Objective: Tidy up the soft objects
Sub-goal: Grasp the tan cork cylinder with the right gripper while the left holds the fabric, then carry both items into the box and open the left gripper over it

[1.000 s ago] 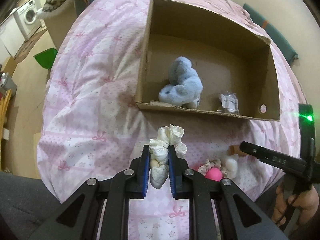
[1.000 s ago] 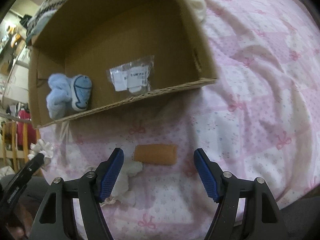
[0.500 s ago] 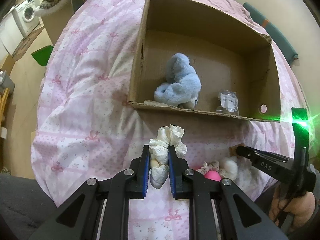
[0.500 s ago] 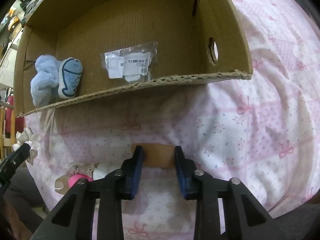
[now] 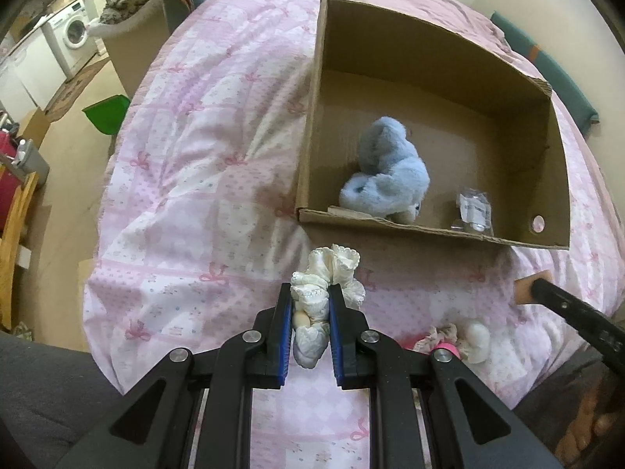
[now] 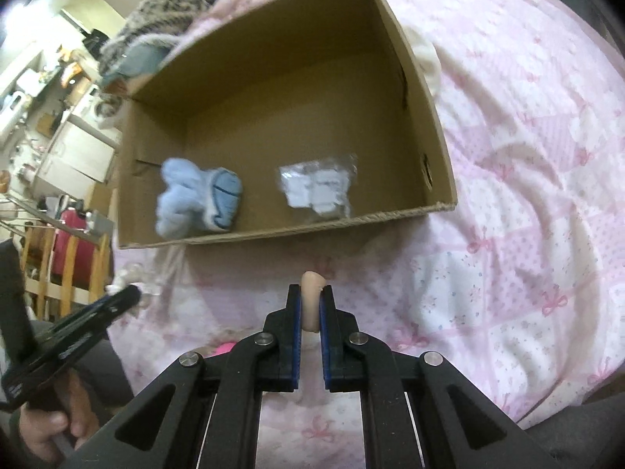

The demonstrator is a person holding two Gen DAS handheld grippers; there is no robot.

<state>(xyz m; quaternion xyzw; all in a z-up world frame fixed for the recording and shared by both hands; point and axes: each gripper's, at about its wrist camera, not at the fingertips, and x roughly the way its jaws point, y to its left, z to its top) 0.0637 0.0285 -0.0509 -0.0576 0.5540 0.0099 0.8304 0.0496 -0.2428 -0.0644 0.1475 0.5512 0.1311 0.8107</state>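
Observation:
My left gripper (image 5: 310, 305) is shut on a white frilly scrunchie (image 5: 330, 273) and holds it above the pink quilt, just in front of the open cardboard box (image 5: 390, 226). My right gripper (image 6: 310, 305) is shut on a small tan foam piece (image 6: 311, 293), lifted off the quilt in front of the box (image 6: 351, 221). The foam piece also shows in the left wrist view (image 5: 525, 289). Inside the box lie a blue plush toy (image 5: 386, 174) (image 6: 199, 199) and a clear plastic packet (image 5: 474, 207) (image 6: 318, 187).
A pink ball (image 5: 445, 348) and a frilly cream item (image 5: 474, 342) lie on the pink quilt (image 5: 195, 195) near its front edge. To the left the bed drops to the floor, with a green bin (image 5: 107, 113) and a washing machine (image 5: 74, 37).
My right gripper closed on the tan foam piece and lifted it off the quilt, turning toward the box. My left gripper kept hold of the scrunchie and shifted slightly.

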